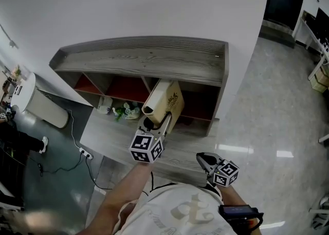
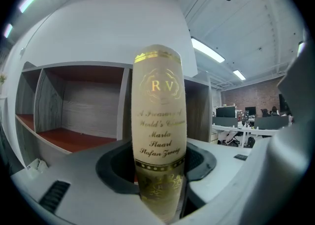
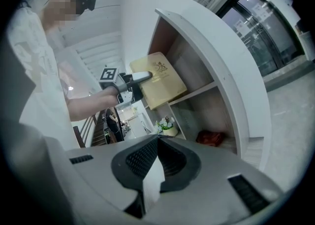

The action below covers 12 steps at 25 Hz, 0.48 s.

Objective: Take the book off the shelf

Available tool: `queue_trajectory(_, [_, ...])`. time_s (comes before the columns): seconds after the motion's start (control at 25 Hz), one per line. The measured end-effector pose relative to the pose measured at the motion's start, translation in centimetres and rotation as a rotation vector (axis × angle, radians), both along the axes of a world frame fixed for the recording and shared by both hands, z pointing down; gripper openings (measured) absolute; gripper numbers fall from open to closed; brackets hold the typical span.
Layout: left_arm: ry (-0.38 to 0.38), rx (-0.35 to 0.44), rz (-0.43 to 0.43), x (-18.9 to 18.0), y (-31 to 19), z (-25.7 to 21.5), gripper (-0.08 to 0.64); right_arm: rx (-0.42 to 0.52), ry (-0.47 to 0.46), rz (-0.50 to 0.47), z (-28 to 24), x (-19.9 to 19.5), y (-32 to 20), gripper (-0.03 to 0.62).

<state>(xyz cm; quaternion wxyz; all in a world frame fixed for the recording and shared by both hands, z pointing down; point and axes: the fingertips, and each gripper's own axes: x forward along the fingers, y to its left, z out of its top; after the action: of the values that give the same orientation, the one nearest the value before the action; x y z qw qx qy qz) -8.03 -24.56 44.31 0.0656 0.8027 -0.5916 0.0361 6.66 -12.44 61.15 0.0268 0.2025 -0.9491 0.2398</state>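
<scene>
The left gripper (image 2: 158, 170) is clamped on the lower end of the spine of a cream hardback book (image 2: 158, 111). Its jaws are spread wide to take the thickness, a dark pad on each side of the gilt band. The right gripper (image 3: 156, 143) holds nothing, its jaws together, and hangs low and well apart from the shelf.

In the head view the book (image 1: 164, 103) leans in front of the grey wooden shelf unit (image 1: 144, 59), ahead of the divider between two red-floored cubbies. It looks drawn out, though I cannot tell whether its far corner is fully clear of the opening.

The main risk, as I judge it, is the grip itself. It sits on one end of a rounded, glossy spine, so most of the book's weight is beyond the pads. A quick swing could make the book pivot or slide out. The covers (held only at the spine) could also splay open.

A far corner catching the divider would twist the book in the jaws. If it dropped, it would land on the ledge near the small potted plant (image 1: 126, 110).
</scene>
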Motion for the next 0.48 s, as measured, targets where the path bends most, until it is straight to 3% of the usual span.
queue_trajectory(0.48, [-0.006,0.042,0.014,-2.2,3.7,-0.5,0.232,-0.018,0.025,-0.018,0.4,-2.4,1.7,0.003])
